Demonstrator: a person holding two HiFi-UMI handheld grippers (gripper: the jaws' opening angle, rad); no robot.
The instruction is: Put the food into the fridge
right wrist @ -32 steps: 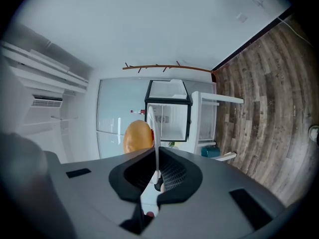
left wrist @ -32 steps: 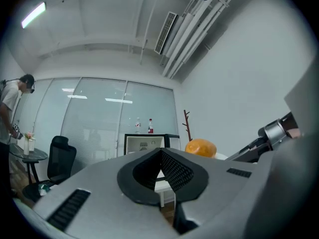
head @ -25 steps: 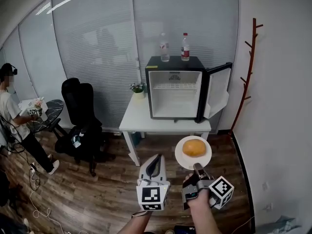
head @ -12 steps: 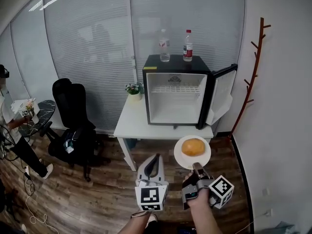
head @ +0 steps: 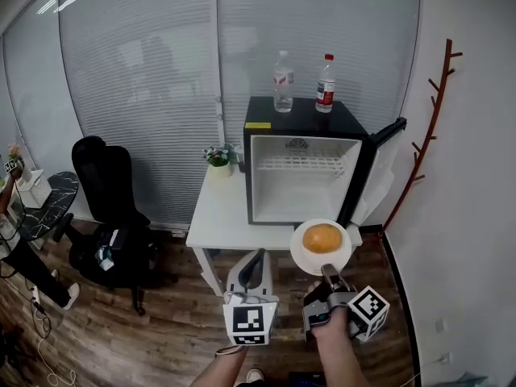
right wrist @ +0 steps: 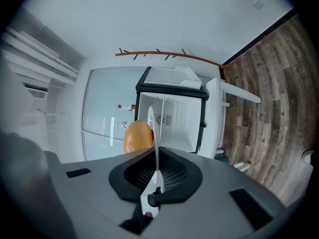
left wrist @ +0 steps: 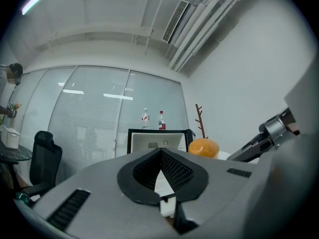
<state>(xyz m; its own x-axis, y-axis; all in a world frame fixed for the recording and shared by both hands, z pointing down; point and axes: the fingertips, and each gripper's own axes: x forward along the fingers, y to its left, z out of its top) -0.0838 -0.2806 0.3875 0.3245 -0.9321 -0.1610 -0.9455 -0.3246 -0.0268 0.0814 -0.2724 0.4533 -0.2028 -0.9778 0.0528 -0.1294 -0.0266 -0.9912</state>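
Before the now-nearer fridge (head: 306,176), right gripper (head: 326,272) pinches the plate (head: 300,253); left gripper (head: 257,261) closed.

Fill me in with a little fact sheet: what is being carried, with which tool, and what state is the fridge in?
carried: orange-brown bun on a white plate
held by: right gripper, jaws clamped on the plate's near rim
left gripper: jaws together, nothing in them
fridge: black, on a white table, door swung open to the right
fridge inside: only a wire shelf shows
on top of fridge: two bottles
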